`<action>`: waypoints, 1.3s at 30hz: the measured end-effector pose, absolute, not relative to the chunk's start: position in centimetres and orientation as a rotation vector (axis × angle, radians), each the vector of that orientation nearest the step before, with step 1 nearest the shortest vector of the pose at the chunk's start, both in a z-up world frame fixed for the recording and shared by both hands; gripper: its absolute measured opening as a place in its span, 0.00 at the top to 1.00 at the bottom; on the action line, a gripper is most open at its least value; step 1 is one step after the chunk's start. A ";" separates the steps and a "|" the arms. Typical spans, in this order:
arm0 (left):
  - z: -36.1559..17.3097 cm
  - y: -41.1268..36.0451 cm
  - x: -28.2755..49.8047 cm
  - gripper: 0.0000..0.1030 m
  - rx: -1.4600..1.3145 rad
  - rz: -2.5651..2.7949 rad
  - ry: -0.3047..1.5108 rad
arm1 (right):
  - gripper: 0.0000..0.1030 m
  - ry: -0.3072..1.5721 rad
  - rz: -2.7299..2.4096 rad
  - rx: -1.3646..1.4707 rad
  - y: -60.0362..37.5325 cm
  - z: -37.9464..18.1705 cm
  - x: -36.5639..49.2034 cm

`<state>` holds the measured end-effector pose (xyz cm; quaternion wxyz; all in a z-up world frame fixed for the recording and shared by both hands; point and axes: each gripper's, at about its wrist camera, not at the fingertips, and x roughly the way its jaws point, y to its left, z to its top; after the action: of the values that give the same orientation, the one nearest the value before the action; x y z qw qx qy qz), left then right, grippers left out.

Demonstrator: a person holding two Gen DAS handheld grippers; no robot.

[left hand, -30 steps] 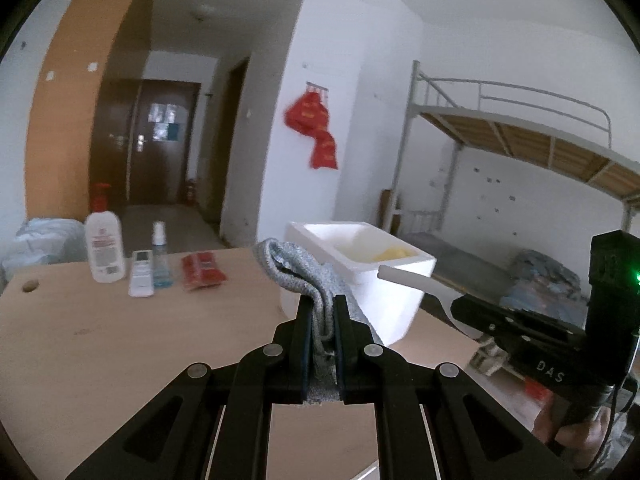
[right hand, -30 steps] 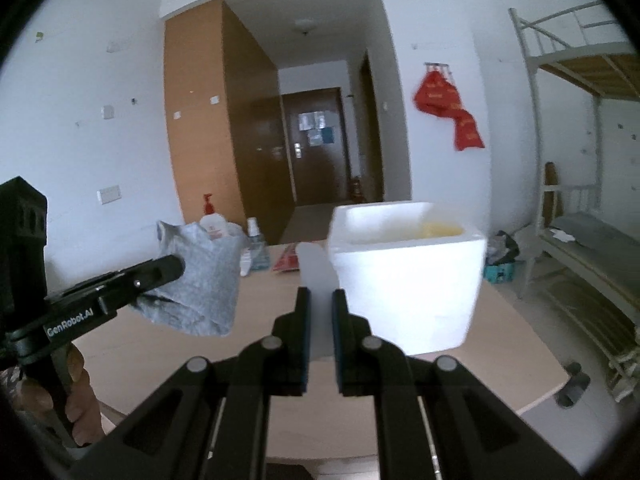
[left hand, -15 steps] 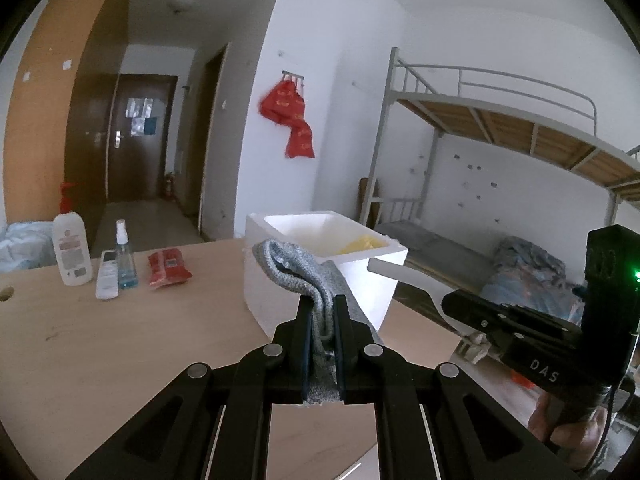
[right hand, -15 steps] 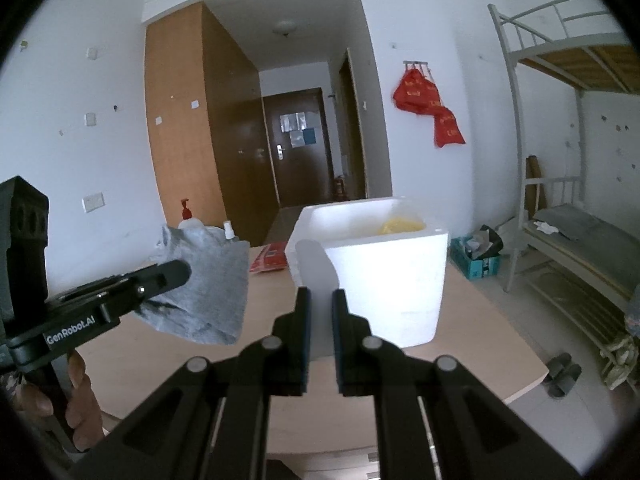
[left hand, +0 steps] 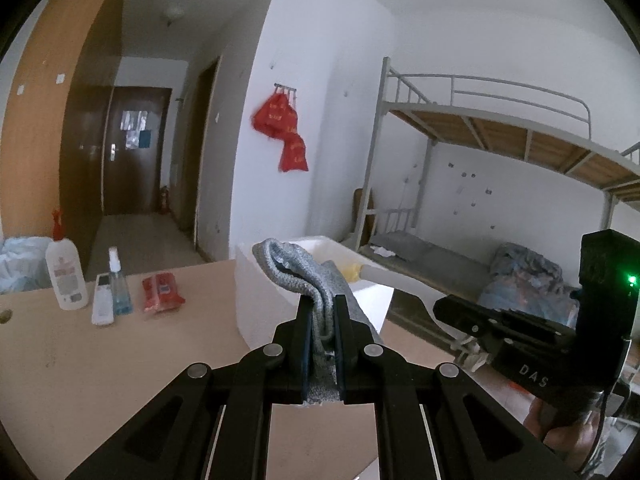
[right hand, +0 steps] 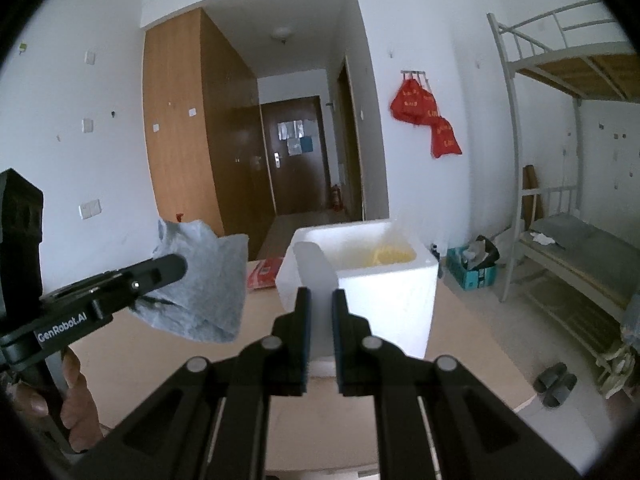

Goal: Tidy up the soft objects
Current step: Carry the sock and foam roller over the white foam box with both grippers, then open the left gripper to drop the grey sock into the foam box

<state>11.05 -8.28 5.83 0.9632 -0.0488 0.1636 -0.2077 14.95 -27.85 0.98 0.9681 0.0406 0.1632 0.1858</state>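
My left tongs [left hand: 323, 322] are clamped on the grey knitted cloth [left hand: 298, 274], held up just short of the white foam box [right hand: 384, 280] on the table [left hand: 100, 364], something yellow already inside, while my right tongs [right hand: 320, 320] pinch the flat white foam lid [right hand: 314, 276], so the drop-in remains.

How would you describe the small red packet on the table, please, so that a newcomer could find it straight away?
Start at the wooden table and look along its far edge, left of the white foam box. Four small things stand in a row there: a white pump bottle, a white remote, a blue spray bottle and the red packet, nearest the box. It is the only red one, and it lies flat.
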 end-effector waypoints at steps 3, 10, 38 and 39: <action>6.6 -8.6 11.4 0.91 -0.098 -0.425 0.320 | 0.88 0.320 0.373 0.080 -28.1 1.6 15.4; 7.6 -9.4 13.0 0.91 -0.095 -0.435 0.315 | 0.88 0.312 0.366 0.088 -28.5 2.2 16.8; 7.0 -11.8 22.8 0.91 -0.128 -0.439 0.411 | 0.88 0.367 0.388 0.102 -28.6 2.0 23.4; 6.9 -12.0 23.1 0.91 -0.120 -0.440 0.415 | 0.88 0.367 0.387 0.107 -28.7 1.9 23.6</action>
<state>23.09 -12.00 6.94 0.9528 -0.0590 0.2042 -0.2166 23.63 -28.65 1.93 0.9633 0.0527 0.1811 0.1910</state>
